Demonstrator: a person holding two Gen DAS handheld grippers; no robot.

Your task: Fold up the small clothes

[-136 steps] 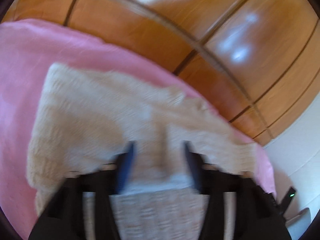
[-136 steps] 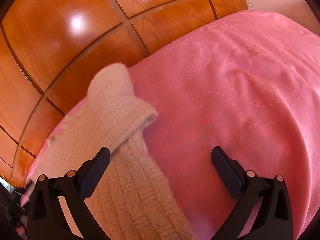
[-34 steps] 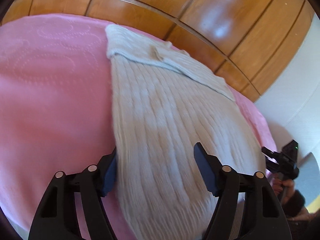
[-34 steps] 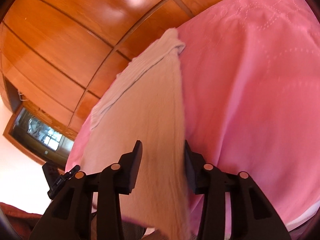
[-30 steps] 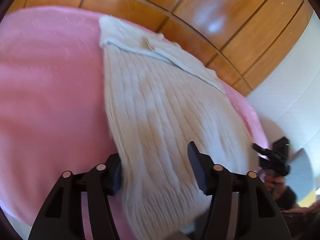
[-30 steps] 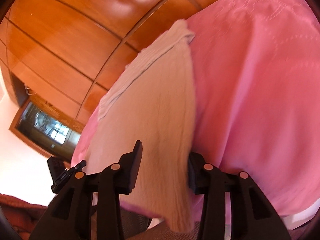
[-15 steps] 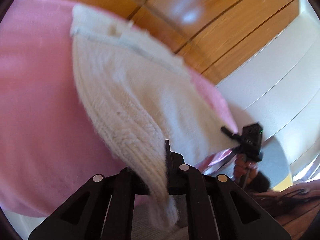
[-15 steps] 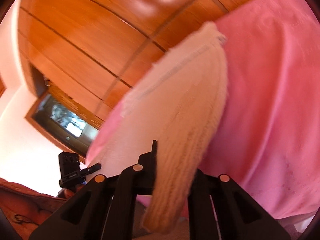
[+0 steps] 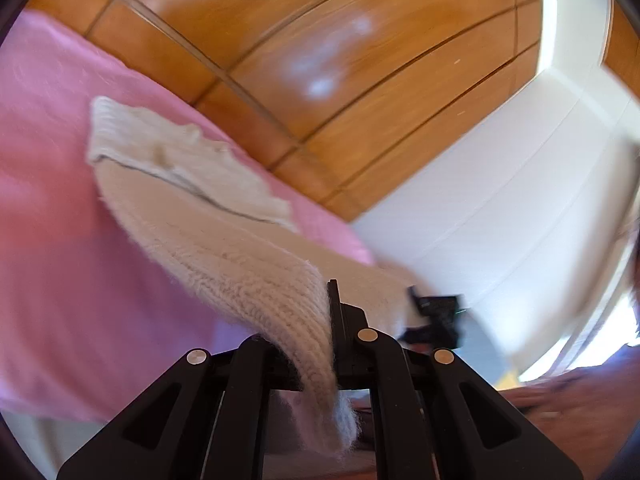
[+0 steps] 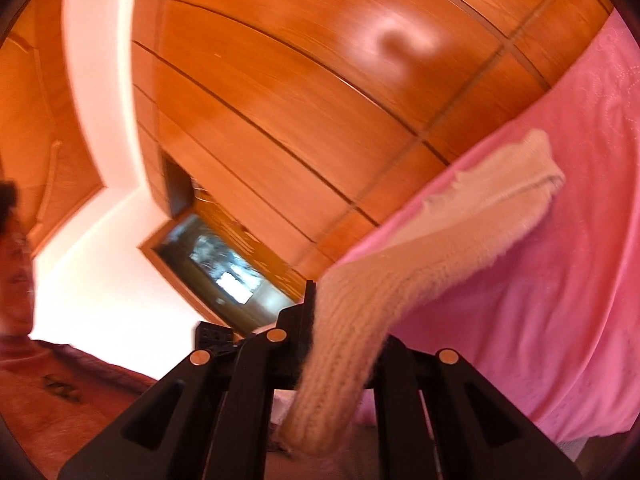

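Note:
A cream knitted sweater [image 9: 208, 232] lies on a pink bedspread [image 9: 60, 260], its far part flat and its near edge lifted. My left gripper [image 9: 320, 344] is shut on the near left corner of the sweater, with the knit draped over its fingers. My right gripper [image 10: 340, 344] is shut on the near right corner of the sweater [image 10: 440, 248], which hangs down in front of the jaws. The far end of the sweater rests on the bedspread [image 10: 560, 300]. Both views are blurred by motion.
A wooden panelled wall [image 9: 360, 60] stands behind the bed. A white wall [image 9: 500, 200] is at the right. The other gripper [image 9: 436, 316] shows past the sweater's edge. A dark framed opening [image 10: 224, 272] and the person [image 10: 24, 360] show in the right wrist view.
Both grippers closed on the sweater's near corners about half a second ago and have since lifted that edge up, tilting the views toward the wall.

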